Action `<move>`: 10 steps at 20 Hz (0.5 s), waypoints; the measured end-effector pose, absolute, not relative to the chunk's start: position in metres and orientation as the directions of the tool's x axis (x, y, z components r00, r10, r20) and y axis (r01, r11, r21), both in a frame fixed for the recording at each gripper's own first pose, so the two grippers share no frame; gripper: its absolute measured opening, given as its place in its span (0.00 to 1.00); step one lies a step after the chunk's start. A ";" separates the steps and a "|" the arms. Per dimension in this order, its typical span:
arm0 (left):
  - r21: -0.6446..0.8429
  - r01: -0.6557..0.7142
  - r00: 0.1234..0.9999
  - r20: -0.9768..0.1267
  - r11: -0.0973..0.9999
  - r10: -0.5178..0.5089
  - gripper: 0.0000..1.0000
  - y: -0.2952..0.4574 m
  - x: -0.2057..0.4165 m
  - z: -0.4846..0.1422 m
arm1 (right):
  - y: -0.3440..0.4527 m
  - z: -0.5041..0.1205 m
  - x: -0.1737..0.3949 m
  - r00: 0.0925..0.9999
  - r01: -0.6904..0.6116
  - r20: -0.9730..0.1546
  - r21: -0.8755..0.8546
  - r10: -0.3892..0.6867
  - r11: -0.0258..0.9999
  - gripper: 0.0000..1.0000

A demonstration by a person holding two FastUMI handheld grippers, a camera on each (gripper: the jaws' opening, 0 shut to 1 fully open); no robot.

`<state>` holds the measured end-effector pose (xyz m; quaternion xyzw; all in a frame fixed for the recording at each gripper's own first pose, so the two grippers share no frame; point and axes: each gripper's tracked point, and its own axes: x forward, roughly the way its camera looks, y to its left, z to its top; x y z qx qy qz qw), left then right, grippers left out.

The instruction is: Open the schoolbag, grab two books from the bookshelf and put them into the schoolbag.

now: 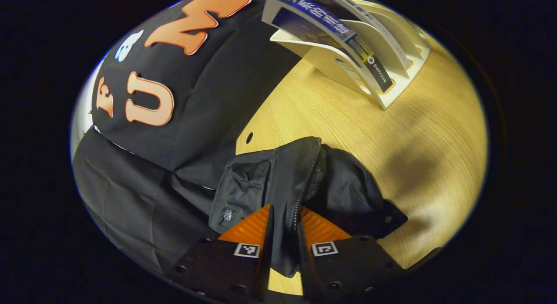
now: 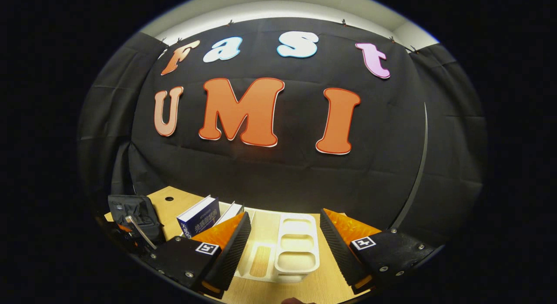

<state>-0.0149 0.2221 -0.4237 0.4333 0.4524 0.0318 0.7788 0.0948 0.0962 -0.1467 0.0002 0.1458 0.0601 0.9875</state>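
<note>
Left gripper view: the left gripper [image 1: 285, 228] pinches the schoolbag [image 1: 300, 182] flap beside its zipper; hold firm while the spread right gripper [image 2: 285, 243] approaches the bookshelf [image 2: 296, 247].

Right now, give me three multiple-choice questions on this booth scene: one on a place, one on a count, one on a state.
1. Where does the schoolbag sit?
A. on the wooden table
B. on the floor
C. inside the bookshelf

2. How many books stand in the white bookshelf?
A. none
B. two
C. five

3. The left hand-held gripper is:
A. wide open
B. shut on the schoolbag's flap
C. holding a book

Answers: A, wood shows around the bag; B, a blue book and a thinner one beside it; B, both fingers pinch fabric by the zipper.
</note>
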 end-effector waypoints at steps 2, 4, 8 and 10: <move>0.671 0.356 0.588 -0.702 0.651 0.402 0.12 0.225 -0.008 -0.409 | 0.112 -0.147 0.095 0.938 -0.143 -0.316 0.014 0.140 0.990 0.94; 0.600 0.388 0.569 -0.753 0.700 0.331 0.08 0.230 0.000 -0.396 | 0.131 -0.150 0.097 0.917 -0.169 -0.361 0.025 0.167 0.985 0.94; 0.430 0.504 0.482 -0.860 0.749 0.169 0.06 0.239 0.011 -0.369 | 0.176 -0.157 0.095 0.866 -0.225 -0.458 0.002 0.201 0.974 0.95; 0.342 0.567 0.445 -0.893 0.749 0.070 0.07 0.246 0.019 -0.351 | 0.201 -0.155 0.094 0.840 -0.229 -0.507 -0.009 0.192 0.973 0.95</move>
